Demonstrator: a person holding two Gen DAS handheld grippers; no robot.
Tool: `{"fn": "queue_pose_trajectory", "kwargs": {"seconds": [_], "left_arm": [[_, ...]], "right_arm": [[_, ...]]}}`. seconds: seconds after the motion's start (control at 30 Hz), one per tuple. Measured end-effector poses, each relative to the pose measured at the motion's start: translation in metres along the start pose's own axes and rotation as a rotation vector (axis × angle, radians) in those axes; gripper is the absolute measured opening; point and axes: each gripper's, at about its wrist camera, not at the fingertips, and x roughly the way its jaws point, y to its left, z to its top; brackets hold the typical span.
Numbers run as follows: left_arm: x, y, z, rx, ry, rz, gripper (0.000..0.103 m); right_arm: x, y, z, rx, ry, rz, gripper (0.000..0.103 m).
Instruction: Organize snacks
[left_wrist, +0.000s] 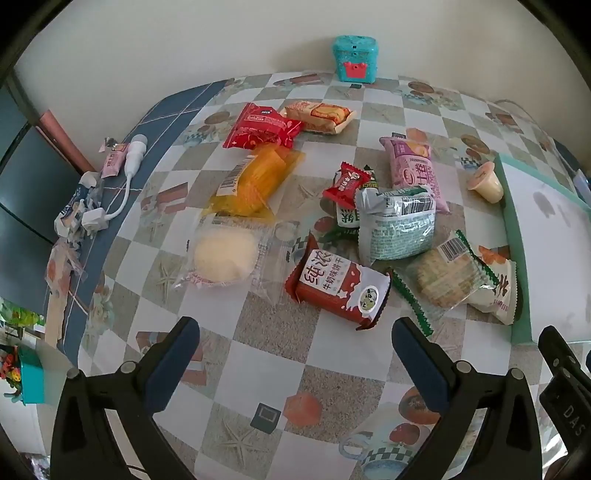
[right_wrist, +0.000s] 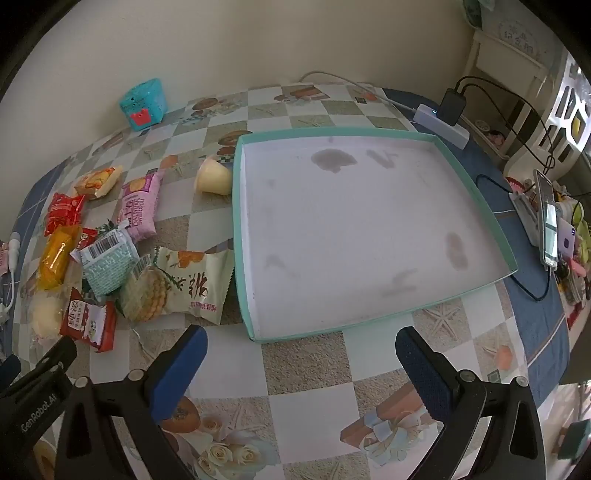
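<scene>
Several wrapped snacks lie loose on the checkered tablecloth. Nearest my left gripper is a red-brown biscuit pack, just beyond the open, empty jaws. Around it lie a clear-wrapped round cake, an orange pack, a pale green pack, a pink pack and a jelly cup. My right gripper is open and empty, just short of the near edge of a shallow teal-rimmed tray, whose white floor holds nothing. The snack pile lies left of the tray.
A teal toy box stands at the wall. A white charger and cable and torn wrappers lie at the left table edge. A power strip, black cables and a phone sit right of the tray.
</scene>
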Motion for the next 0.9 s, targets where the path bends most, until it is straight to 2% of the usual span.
{"fn": "queue_pose_trajectory", "kwargs": {"seconds": [0.9], "left_arm": [[0.0041,-0.0011,-0.0033,0.008,0.009,0.005,0.103]], "right_arm": [[0.0012,0.0000,-0.0008,-0.001,0.004,-0.004,0.103]]}}
